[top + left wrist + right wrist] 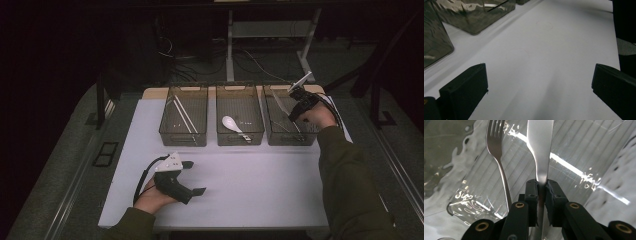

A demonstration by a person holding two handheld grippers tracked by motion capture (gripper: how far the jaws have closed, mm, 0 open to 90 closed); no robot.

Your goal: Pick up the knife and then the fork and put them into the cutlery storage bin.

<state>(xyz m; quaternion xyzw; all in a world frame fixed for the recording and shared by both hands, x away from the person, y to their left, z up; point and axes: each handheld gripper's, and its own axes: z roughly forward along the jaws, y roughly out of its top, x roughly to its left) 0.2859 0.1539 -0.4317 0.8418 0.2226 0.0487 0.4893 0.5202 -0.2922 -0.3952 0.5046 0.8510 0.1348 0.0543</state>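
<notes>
Steel knife (540,152), clamped by its handle in the right gripper (541,192), hangs inside the right-hand bin (311,140) beside a fork (496,147). Advise lowering it near the floor before letting go. Left gripper (539,82) rests spread wide on the table (544,50).

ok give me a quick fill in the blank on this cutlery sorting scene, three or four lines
1. The right hand-held gripper is shut on a metal ____.
2. Inside the right bin, a ____ lies beside the held piece.
3. The white spoon lies in the ____ of the three bins.
4. The left hand-held gripper rests on the white table with its jaws ____.

Missing words: knife; fork; middle; open
</notes>
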